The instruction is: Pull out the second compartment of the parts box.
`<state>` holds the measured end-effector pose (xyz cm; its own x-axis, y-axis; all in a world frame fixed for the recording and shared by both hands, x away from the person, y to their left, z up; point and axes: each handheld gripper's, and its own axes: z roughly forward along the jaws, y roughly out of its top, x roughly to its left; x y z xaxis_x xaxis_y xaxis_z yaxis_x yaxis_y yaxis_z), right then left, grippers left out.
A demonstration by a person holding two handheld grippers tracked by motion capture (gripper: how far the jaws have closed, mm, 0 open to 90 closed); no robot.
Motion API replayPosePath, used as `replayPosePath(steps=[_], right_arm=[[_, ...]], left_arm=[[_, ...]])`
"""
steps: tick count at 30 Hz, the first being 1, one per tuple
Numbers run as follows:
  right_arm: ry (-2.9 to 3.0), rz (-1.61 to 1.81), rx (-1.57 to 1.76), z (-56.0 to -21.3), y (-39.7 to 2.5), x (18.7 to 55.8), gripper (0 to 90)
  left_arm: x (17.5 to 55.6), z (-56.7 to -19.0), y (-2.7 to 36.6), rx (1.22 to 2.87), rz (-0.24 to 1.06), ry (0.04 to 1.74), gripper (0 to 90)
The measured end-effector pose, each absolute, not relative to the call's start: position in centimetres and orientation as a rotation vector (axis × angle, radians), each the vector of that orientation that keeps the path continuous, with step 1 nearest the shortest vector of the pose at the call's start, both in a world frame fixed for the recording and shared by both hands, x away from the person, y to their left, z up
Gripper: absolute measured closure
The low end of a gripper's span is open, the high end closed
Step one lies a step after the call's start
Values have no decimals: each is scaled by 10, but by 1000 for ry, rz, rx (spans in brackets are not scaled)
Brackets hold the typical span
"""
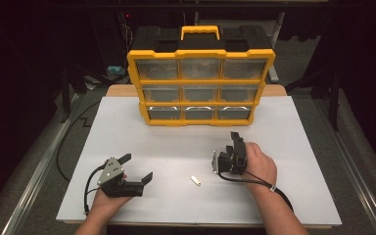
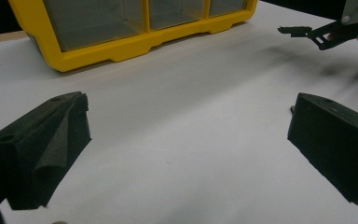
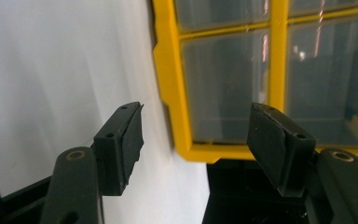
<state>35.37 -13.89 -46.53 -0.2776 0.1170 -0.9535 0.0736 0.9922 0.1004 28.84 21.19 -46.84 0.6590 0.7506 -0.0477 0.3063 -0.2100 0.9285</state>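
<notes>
A yellow organizer case (image 1: 201, 87) with clear drawers and a black-and-yellow handle stands upright at the back middle of the white table (image 1: 127, 132). A small white piece (image 1: 195, 180) lies flat on the table between my two hands. To its left my left gripper (image 1: 137, 166) rests low on the table, open and holding nothing. In the left gripper view its jaws (image 2: 186, 126) stand wide apart over bare table, with the case (image 2: 121, 46) ahead. My right gripper (image 1: 235, 143) is turned on its side and points at the case. It is open (image 3: 198, 126) and holds nothing, with the yellow frame (image 3: 168, 93) behind.
The table's front edge (image 1: 196, 223) runs just below both hands. Black cables (image 1: 66, 142) trail off the left side of the table onto the floor. Bare white surface lies between the case and the grippers. The right gripper (image 2: 326, 32) appears far off in the left gripper view.
</notes>
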Motion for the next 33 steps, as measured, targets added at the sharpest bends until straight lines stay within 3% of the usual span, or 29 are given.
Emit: replayPosePath(steps=[33], right_arm=[[1718, 109, 105, -405, -104, 376, 458]], left_arm=[[288, -470, 210, 1801, 514, 826, 0]])
